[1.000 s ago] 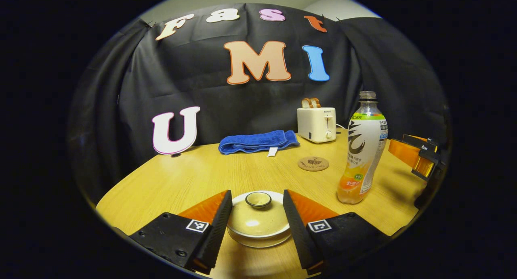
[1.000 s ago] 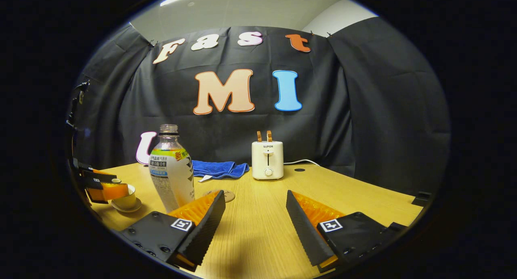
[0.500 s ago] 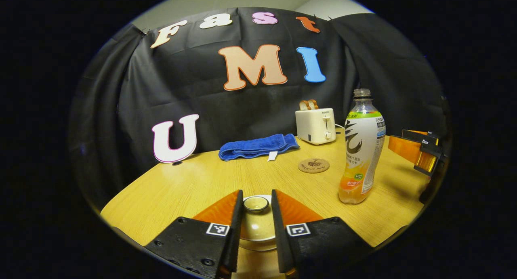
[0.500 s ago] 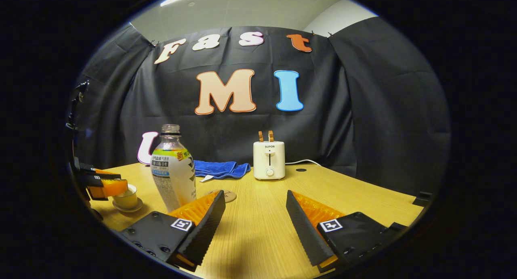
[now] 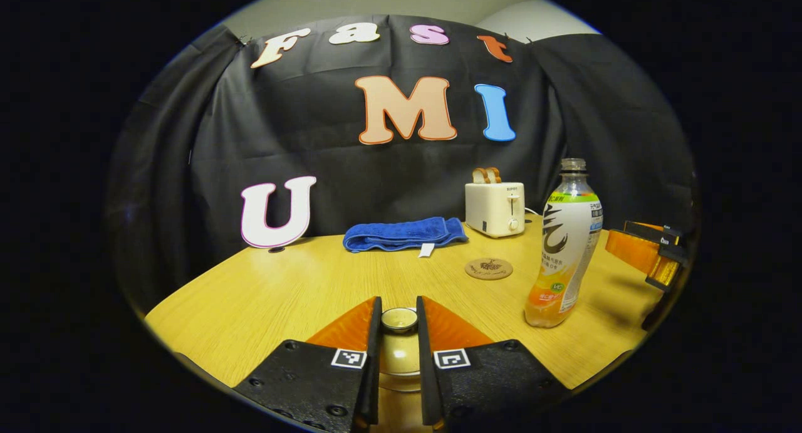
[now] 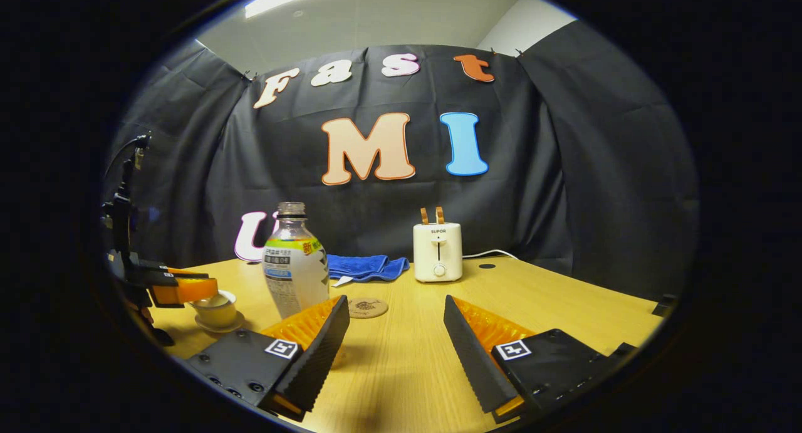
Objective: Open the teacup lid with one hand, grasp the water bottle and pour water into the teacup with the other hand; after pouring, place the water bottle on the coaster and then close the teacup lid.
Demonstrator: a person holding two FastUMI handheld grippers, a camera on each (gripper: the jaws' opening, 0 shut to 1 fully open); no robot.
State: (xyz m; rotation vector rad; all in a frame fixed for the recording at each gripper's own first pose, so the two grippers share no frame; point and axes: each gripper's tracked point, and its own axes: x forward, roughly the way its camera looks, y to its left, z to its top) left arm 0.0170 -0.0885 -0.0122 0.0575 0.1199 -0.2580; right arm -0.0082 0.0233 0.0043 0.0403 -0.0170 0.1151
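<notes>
My left gripper (image 5: pixel 398 306) is shut on the small round knob of the cream teacup lid (image 5: pixel 399 356), which shows between its fingers. The right gripper view shows that gripper (image 6: pixel 183 289) at the top of the teacup (image 6: pixel 216 309) on its saucer; whether the lid is raised is unclear. The open-necked water bottle (image 5: pixel 567 251) stands upright right of the cup. My right gripper (image 6: pixel 395 309) is open and holds nothing, with the bottle (image 6: pixel 294 267) just beyond its left finger. The round cork coaster (image 5: pixel 489 269) lies behind the bottle.
A cream toaster (image 5: pixel 495 201) with two bread slices and a folded blue towel (image 5: pixel 404 232) sit at the back of the wooden table (image 5: pixel 263 295). Black cloth walls close in the table. My right gripper (image 5: pixel 648 257) shows at the far right, beside the bottle.
My left gripper's fingers have closed from wide apart onto the lid's knob. The right gripper stays open; its view has shifted, so the bottle and teacup sit farther right.
</notes>
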